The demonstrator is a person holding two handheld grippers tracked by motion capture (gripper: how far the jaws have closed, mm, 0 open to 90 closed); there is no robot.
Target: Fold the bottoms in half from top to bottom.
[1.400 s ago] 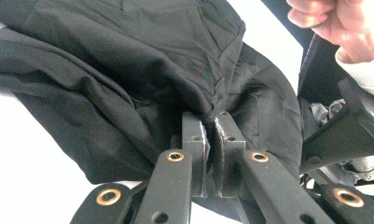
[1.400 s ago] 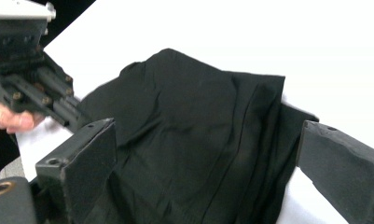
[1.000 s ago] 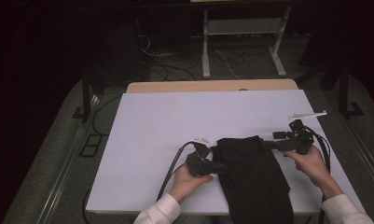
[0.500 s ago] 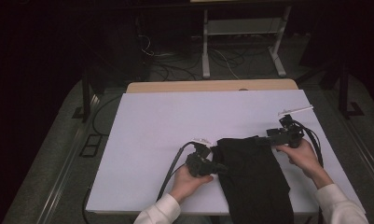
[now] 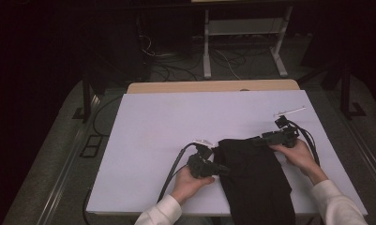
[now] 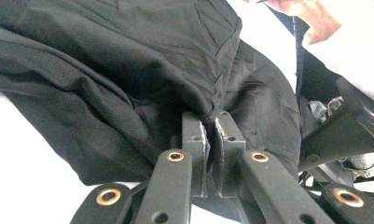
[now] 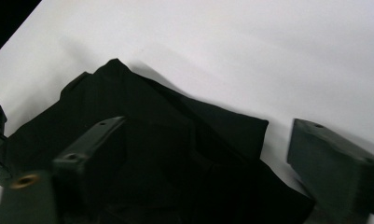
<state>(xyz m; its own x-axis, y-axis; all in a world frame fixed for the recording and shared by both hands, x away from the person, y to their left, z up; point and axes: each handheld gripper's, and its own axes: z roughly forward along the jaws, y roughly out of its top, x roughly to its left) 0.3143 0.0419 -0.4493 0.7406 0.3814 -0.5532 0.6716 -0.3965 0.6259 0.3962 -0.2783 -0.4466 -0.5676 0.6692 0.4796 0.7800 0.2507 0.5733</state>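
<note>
Black garment (image 5: 256, 180): folded dark cloth, lying on the near right part of the bench, long axis running from mid-bench toward the near edge, near end hanging past that edge.
Cloth surface (image 6: 142, 70): creased, bunched into folds at the pinched edge.
Far corner (image 7: 112, 65): flat on the white surface, between the spread jaws of the right gripper.
Left gripper (image 5: 221, 169): clamped tight on a fold at the garment's left edge; jaws nearly together, with cloth between the pads.
Right gripper (image 5: 258, 139): at the garment's far right corner, jaws wide but just been closing; cloth between them, pads not pressing on it.
Hands: left hand (image 5: 188, 180) and right hand (image 5: 298, 154) each around a gripper, white sleeves at the wrists.
Bench (image 5: 176, 117): white top.
</note>
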